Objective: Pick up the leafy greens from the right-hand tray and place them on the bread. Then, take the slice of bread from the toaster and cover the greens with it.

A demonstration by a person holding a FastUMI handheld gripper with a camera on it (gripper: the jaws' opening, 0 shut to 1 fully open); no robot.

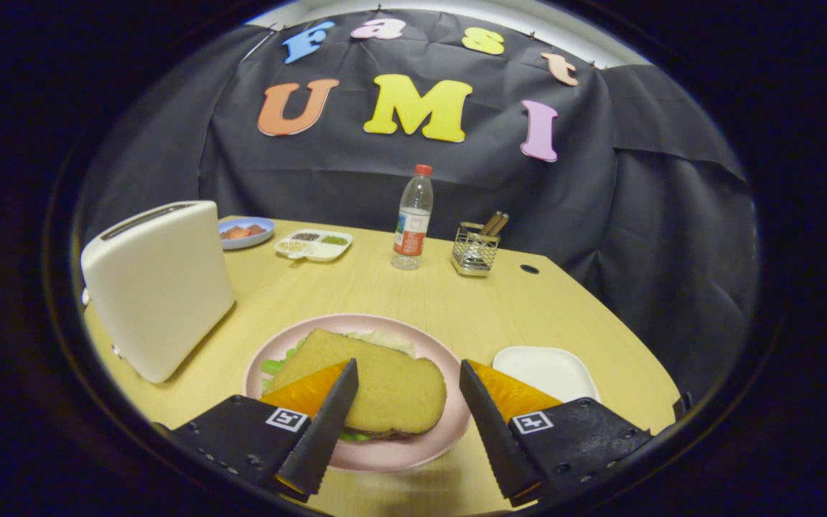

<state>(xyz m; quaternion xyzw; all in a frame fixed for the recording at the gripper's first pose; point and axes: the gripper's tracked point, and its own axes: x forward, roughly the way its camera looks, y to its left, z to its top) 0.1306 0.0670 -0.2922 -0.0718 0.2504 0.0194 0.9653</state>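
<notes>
Gripper view: gripper [406, 402] jaws spread wide, empty — the spongy tan bread slice [370, 384] lies between them, covering ruffled greens [275, 365] on a round pink plate [399, 452]; boxy cream toaster [159, 287] beside it.

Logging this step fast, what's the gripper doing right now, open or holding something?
Gripper: open, holding nothing; fingers spread either side of the top bread slice on the pink plate.

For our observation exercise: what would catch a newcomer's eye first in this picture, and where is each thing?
First, the bread slice on the pink plate, green leaves peeking out beneath it, lying between and just beyond the open fingers of the hand-held gripper. Next, the big white toaster standing left of the plate. Beyond them, a water bottle stands near the table's far edge.
</notes>
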